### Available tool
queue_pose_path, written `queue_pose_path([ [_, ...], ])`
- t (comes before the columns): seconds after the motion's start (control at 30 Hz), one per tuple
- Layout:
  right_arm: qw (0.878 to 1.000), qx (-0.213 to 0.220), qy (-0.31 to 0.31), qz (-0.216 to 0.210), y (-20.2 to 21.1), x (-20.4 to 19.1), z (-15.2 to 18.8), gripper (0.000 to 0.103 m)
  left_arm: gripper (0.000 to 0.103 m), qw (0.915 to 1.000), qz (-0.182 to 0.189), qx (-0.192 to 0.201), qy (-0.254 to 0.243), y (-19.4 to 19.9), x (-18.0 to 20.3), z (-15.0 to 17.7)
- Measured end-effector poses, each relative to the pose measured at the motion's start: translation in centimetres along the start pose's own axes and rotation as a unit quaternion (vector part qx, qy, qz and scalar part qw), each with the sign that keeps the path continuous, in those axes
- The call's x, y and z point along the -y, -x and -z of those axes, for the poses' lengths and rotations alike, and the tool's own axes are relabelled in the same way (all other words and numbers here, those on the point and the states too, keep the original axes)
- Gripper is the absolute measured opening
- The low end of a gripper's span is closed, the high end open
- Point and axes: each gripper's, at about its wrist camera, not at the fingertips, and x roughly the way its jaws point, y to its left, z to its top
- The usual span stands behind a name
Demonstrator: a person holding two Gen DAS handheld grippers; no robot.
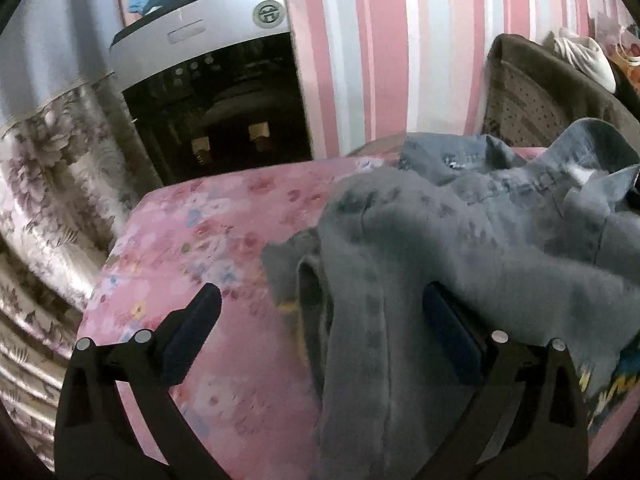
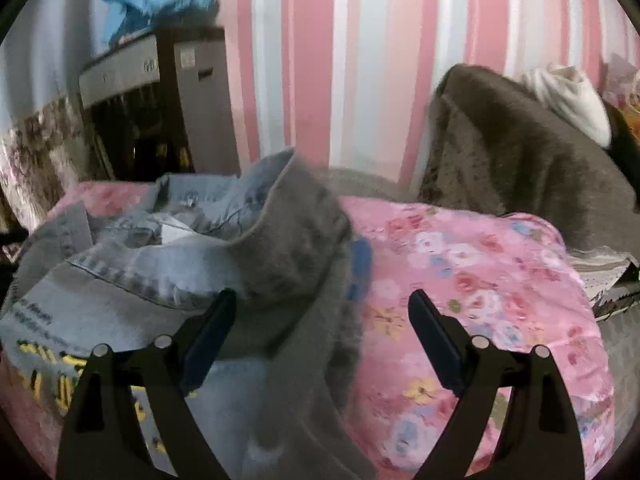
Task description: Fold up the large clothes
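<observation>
1. Plainly, the denim jacket [image 1: 472,240] lies crumpled on the pink floral bedspread [image 1: 192,248], its grey fleece lining turned outward and its collar [image 2: 168,232] bunched toward the striped wall [image 1: 380,52]
2. Both tongs are released and hold nothing: the left tongs [image 1: 320,324] straddle a hanging fold of the lining, and the right tongs [image 2: 320,320] hover over the jacket's edge where it meets the bedspread
3. My judgement: the garment is not yet spread, so flattening comes first
4. Each tongs should pinch a single layer at an outer edge, not the thick bunch, then draw apart to pull the cloth taut
5. Keep the pull low and even, or the heavy lining may slip out or drag the bedspread along
6. Steer clear of the brown blanket [image 2: 520,160] near the far side
</observation>
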Motion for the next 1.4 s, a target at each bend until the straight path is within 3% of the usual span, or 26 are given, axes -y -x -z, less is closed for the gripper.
queue_pose_path([
  [0.03,1.000,-0.013,0.003,-0.014,-0.9,-0.3,-0.3,0.087,0.099,0.9999,0.007,-0.009,0.001,-0.7,0.0,-0.4],
  [0.07,0.999,-0.023,0.004,-0.023,-1.6,-0.5,-0.4,0.082,0.087,0.9997,0.015,-0.020,0.005,-1.5,-0.1,-0.7],
  [0.13,0.998,-0.039,0.005,-0.050,-2.7,-0.8,-0.7,0.031,0.054,0.9976,0.050,-0.039,0.028,-2.8,-0.8,-1.1],
  [0.2,0.998,-0.037,0.001,-0.055,-2.7,-0.9,-1.1,0.014,0.034,0.9969,0.055,-0.039,0.041,-3.1,-1.4,-1.3],
  [0.3,0.997,0.009,-0.028,-0.073,-0.3,0.3,-2.0,0.010,0.030,0.9936,0.079,-0.004,0.081,-1.5,-3.3,-1.6],
  [0.37,0.994,0.048,-0.055,-0.087,1.9,1.6,-2.8,0.009,0.028,0.9887,0.085,0.049,0.113,1.2,-4.5,-1.8],
  [0.43,0.991,0.084,-0.070,-0.083,3.6,2.5,-3.6,0.009,0.013,0.9825,0.054,0.121,0.131,4.4,-5.4,-2.0],
  [0.5,0.991,0.089,-0.078,-0.065,3.3,2.9,-4.1,0.009,0.010,0.9739,0.010,0.170,0.150,6.2,-6.7,-2.3],
  [0.57,0.994,0.049,-0.088,-0.053,0.6,3.3,-4.7,0.022,0.010,0.9734,0.011,0.137,0.184,4.2,-8.7,-3.0],
  [0.6,0.995,0.021,-0.093,-0.041,-1.1,3.4,-4.9,0.048,0.010,0.9754,0.011,0.117,0.187,2.9,-9.0,-3.2],
  [0.63,0.994,0.005,-0.105,-0.019,-2.4,3.7,-4.7,0.064,0.010,0.9800,-0.001,0.098,0.173,1.6,-8.9,-3.3],
  [0.77,0.989,0.036,-0.139,-0.026,-1.7,4.6,-4.3,0.070,0.014,0.9848,0.001,0.090,0.149,1.0,-8.4,-3.0],
  [0.8,0.989,0.046,-0.136,-0.029,-1.4,4.5,-4.4,0.072,0.031,0.9851,0.009,0.091,0.145,1.0,-8.2,-3.2],
  [0.83,0.990,0.051,-0.130,-0.034,-1.0,4.4,-4.7,0.072,0.042,0.9849,0.020,0.094,0.144,1.3,-8.3,-3.4],
  [0.87,0.991,0.053,-0.120,-0.037,-0.6,4.1,-5.0,0.072,0.065,0.9849,0.024,0.100,0.139,1.4,-7.9,-4.0],
  [1.0,0.993,0.063,-0.090,-0.053,0.0,2.6,-7.2,0.073,0.096,0.9866,0.025,0.117,0.112,1.5,-5.7,-6.9],
  [1.03,0.993,0.066,-0.078,-0.051,0.0,1.9,-7.9,0.073,0.099,0.9875,0.026,0.115,0.104,1.2,-5.0,-7.7],
  [1.13,0.995,0.054,-0.061,-0.062,-0.7,0.5,-9.1,0.077,0.099,0.9921,0.028,0.101,0.070,-0.5,-2.4,-10.1],
  [1.2,0.996,0.036,-0.049,-0.071,-2.0,-0.5,-9.4,0.077,0.100,0.9965,0.046,0.062,0.033,-2.9,0.3,-11.0],
  [1.3,0.997,0.001,-0.030,-0.066,-3.9,-1.6,-8.8,0.078,0.099,0.9991,0.030,0.003,-0.030,-6.5,3.4,-10.5],
  [1.33,0.998,-0.012,-0.029,-0.062,-4.8,-1.7,-8.5,0.078,0.091,0.9980,0.011,-0.026,-0.057,-8.3,4.4,-9.8],
  [1.37,0.998,-0.024,-0.026,-0.058,-5.7,-1.7,-8.0,0.078,0.073,0.9972,0.010,-0.041,-0.061,-9.2,4.6,-9.3],
  [1.4,0.998,-0.034,-0.019,-0.049,-6.4,-1.8,-7.6,0.078,0.047,0.9965,0.012,-0.059,-0.058,-10.1,4.5,-8.7],
])
